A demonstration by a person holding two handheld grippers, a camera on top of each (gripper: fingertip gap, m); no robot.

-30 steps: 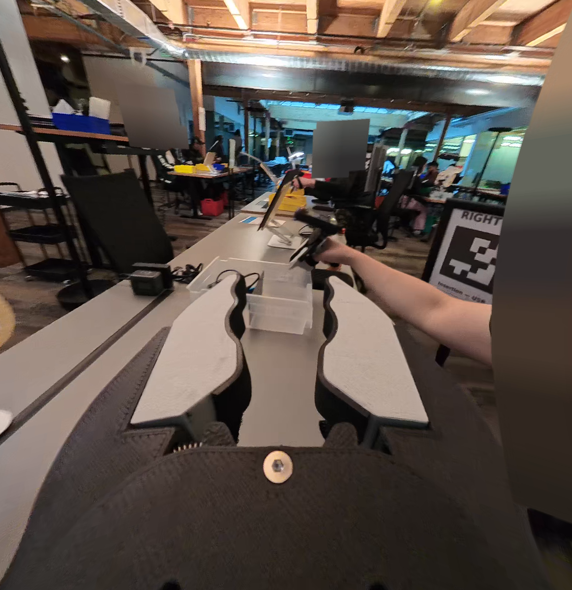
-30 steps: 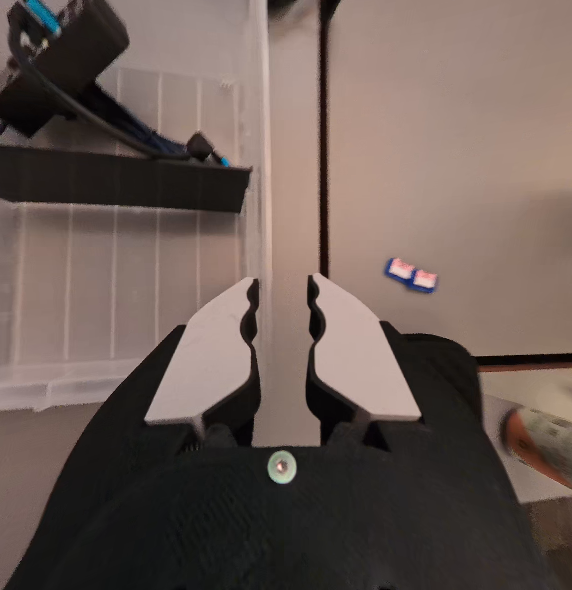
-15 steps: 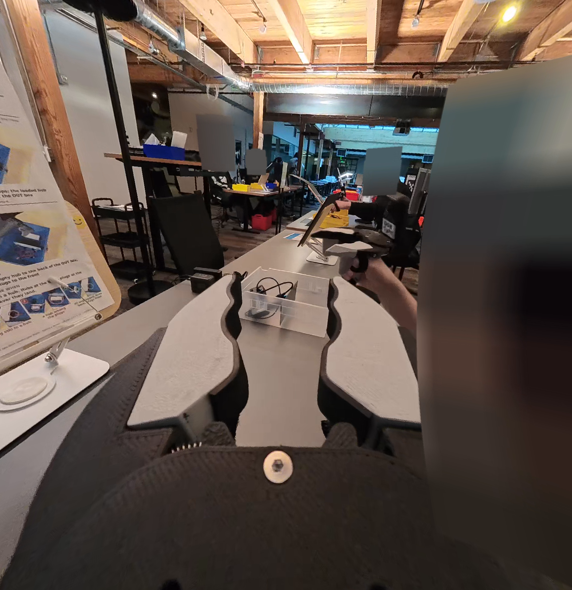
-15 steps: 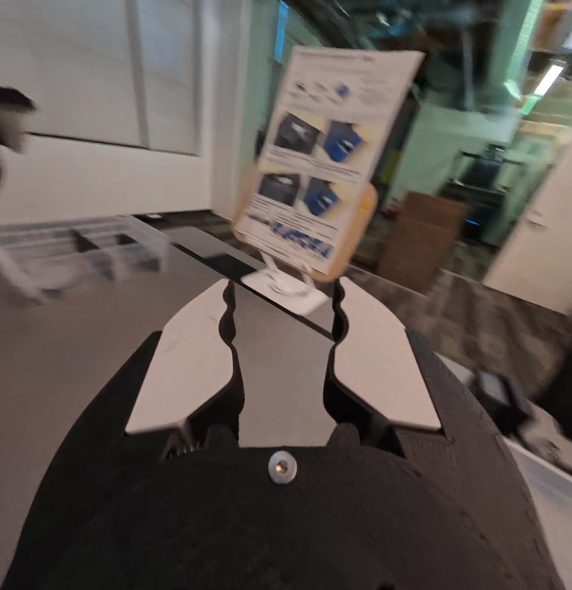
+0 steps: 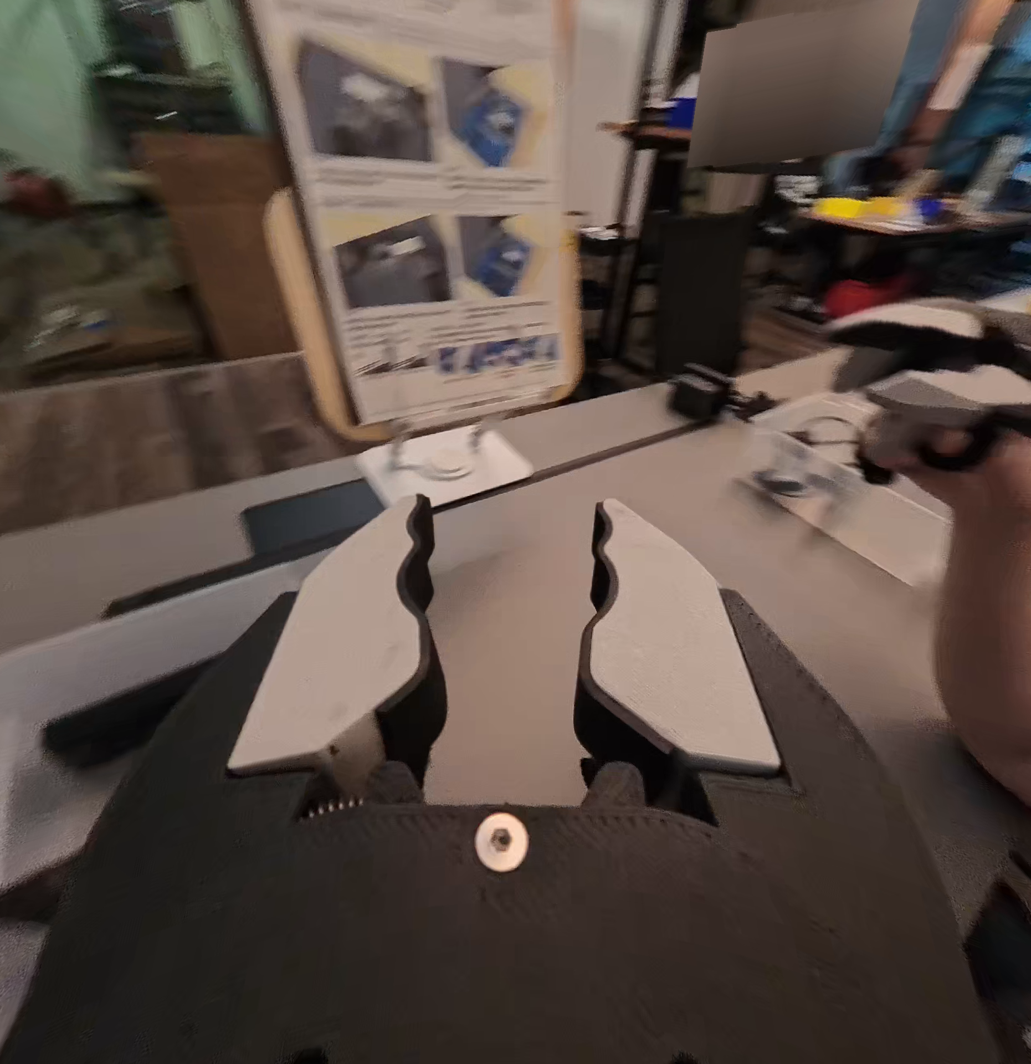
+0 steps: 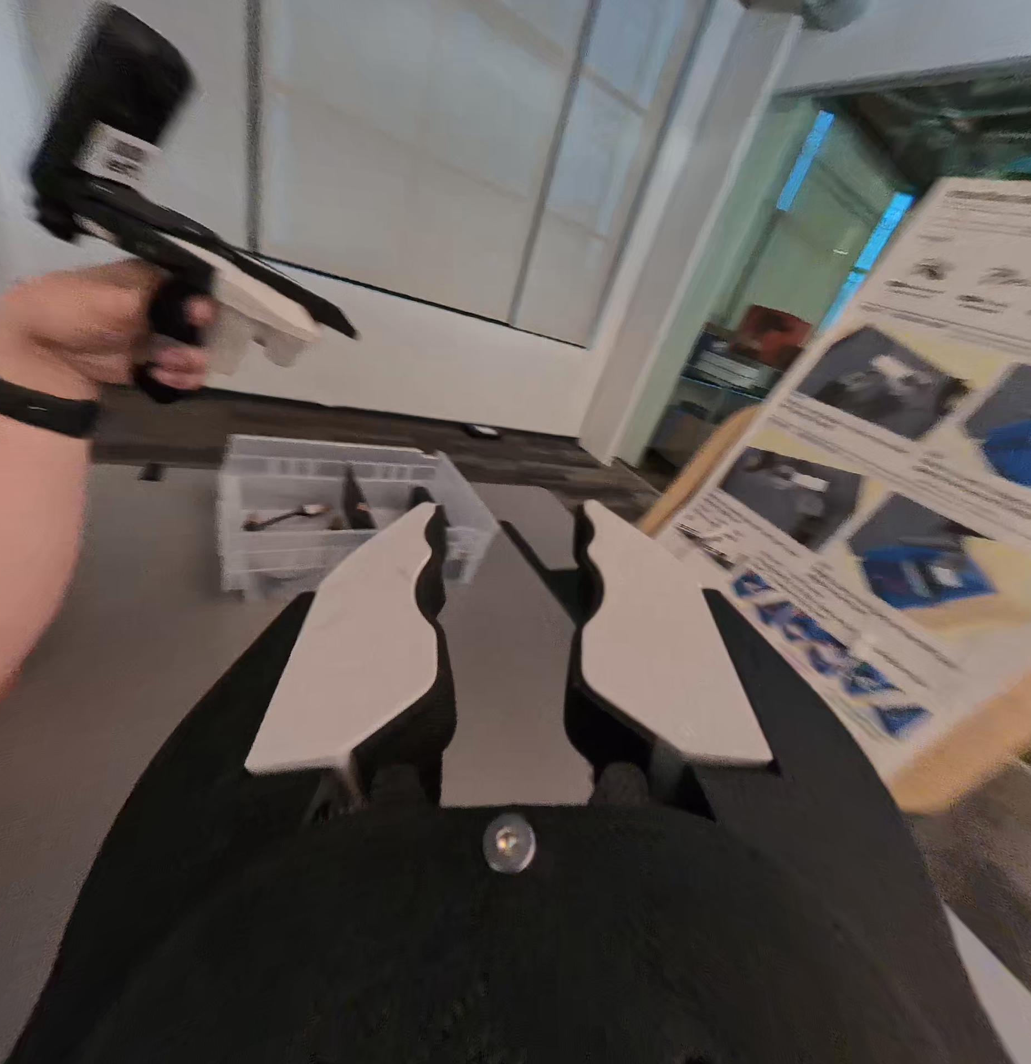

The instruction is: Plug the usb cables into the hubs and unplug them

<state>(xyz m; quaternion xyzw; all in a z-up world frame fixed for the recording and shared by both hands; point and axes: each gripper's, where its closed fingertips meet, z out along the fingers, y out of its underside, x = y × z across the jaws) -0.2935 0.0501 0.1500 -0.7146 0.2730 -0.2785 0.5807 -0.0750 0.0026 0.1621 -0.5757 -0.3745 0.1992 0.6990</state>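
Both the left gripper (image 5: 510, 509) and right gripper (image 6: 507, 512) are hovering over the table (image 5: 645, 553) with fingers spread, empty. Blur is smearing the bin (image 6: 282, 541) at centre left; its contents are unclear.

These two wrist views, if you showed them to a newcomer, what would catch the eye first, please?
Each view is filled at the bottom by its own open, empty gripper: the left gripper and the right gripper above a grey table. A tall instruction sign on a stand rises just beyond the left gripper. In the right wrist view a clear bin with dark dividers and cables sits ahead, left of the fingers.
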